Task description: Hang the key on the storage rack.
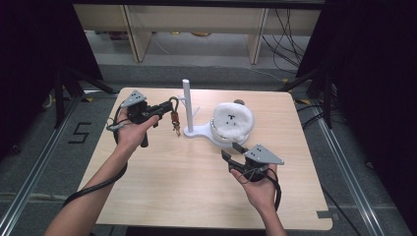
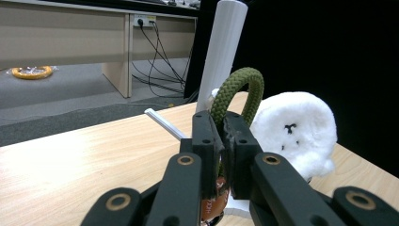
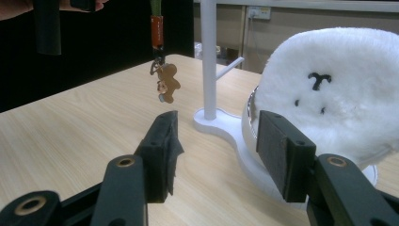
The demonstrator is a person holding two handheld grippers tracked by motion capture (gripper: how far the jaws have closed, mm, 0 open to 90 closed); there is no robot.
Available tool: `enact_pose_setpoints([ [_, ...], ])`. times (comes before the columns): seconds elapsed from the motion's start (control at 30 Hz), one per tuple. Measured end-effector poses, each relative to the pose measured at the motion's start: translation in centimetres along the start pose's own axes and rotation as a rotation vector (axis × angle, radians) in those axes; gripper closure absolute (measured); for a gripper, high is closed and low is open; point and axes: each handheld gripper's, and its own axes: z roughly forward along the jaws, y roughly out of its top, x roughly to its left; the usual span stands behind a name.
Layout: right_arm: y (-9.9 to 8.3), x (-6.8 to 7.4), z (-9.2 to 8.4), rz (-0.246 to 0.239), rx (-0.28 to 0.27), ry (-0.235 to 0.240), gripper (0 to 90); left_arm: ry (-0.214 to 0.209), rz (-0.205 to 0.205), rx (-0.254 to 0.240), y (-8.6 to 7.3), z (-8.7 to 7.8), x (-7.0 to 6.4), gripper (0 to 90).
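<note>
A keychain with an olive-green rope loop [image 2: 237, 89] is pinched by my left gripper [image 1: 164, 107], which is shut on it just left of the white stand's post [image 1: 187, 104]. Its orange tag and small brown charm [image 3: 165, 82] hang below the jaws, above the table. The loop [image 1: 173, 103] sits close to the post's thin side peg [image 2: 162, 123]. A white fluffy plush [image 1: 232, 119] rests on the stand's base [image 1: 198, 131]. My right gripper [image 1: 232, 151] is open near the plush's front, with nothing between its pads [image 3: 287, 150].
The light wooden table [image 1: 162, 187] has bare surface in front and to the left. Beyond its far edge are a grey floor, cables and desk legs [image 1: 255, 44]. Dark curtains flank both sides.
</note>
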Motion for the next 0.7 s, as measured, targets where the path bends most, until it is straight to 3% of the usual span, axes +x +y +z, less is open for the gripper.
enact_pose_setpoints([
  [0.03,-0.06,0.15,-0.05,0.017,0.005,0.001,49.9,0.000,-0.002,0.001,-0.01,0.07,0.04,84.0],
  [0.1,-0.13,0.00,0.08,-0.004,-0.007,0.014,49.9,0.002,-0.002,0.003,0.01,0.18,0.13,84.0],
  [0.2,-0.19,0.01,-0.07,0.007,0.000,0.009,49.9,0.004,-0.007,0.005,0.06,0.32,0.25,84.0],
  [0.23,-0.21,0.23,-0.24,0.028,0.012,0.000,49.9,0.005,-0.006,0.006,0.08,0.35,0.30,84.0],
  [0.27,-0.21,-0.01,-0.11,0.003,-0.001,0.014,49.9,0.007,-0.005,0.007,0.10,0.37,0.35,84.0],
  [0.37,-0.29,-0.11,-0.10,-0.013,-0.022,0.007,49.9,0.009,-0.008,0.008,0.13,0.46,0.44,84.0],
  [0.43,-0.41,0.15,-0.20,0.028,-0.014,0.008,49.9,0.012,-0.010,0.011,0.15,0.54,0.51,84.0],
  [0.5,-0.46,-0.03,-0.29,-0.010,-0.005,0.003,49.8,0.011,-0.011,0.012,0.15,0.63,0.57,84.0],
  [0.53,-0.58,0.15,-0.32,0.019,-0.001,0.001,49.8,0.012,-0.010,0.012,0.15,0.67,0.61,84.0],
  [0.63,-0.82,0.18,-0.21,0.021,-0.007,0.019,49.8,0.014,-0.013,0.015,0.16,0.81,0.70,84.0],
  [0.7,-0.87,0.20,-0.25,0.008,0.001,0.005,49.8,0.015,-0.017,0.017,0.16,0.91,0.75,84.0],
])
